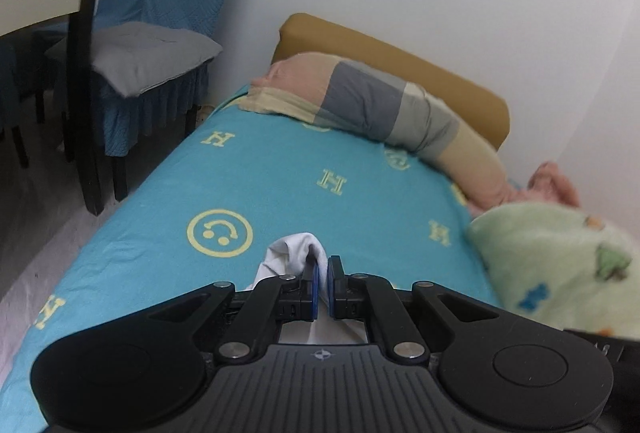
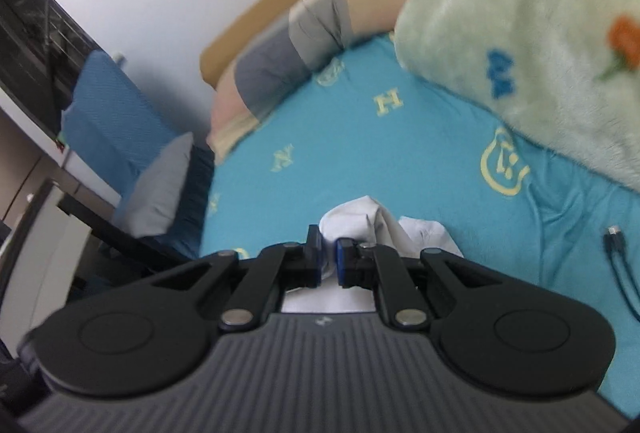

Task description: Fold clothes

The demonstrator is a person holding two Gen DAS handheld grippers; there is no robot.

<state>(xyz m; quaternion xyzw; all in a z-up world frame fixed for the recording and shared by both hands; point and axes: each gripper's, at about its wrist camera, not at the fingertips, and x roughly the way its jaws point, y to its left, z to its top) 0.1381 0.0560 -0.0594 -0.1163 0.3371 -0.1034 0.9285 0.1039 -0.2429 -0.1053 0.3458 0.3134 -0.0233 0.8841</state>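
The left claw point(image 1: 323, 283) is clamped on a bunched fold of the white garment point(image 1: 294, 253), which rises at 12 o'clock from its blue pads above the turquoise bed sheet point(image 1: 260, 169). The right claw point(image 2: 329, 261) is likewise pinched shut on the white garment point(image 2: 360, 221), cloth spilling toward 2 o'clock. A green fleece blanket point(image 2: 520, 33) lies at 1 o'clock, a patchwork pillow point(image 1: 372, 105) at 12, and a black cable point(image 2: 624, 265) at 3 o'clock.

Soft even indoor light, fisheye bending, slight blur
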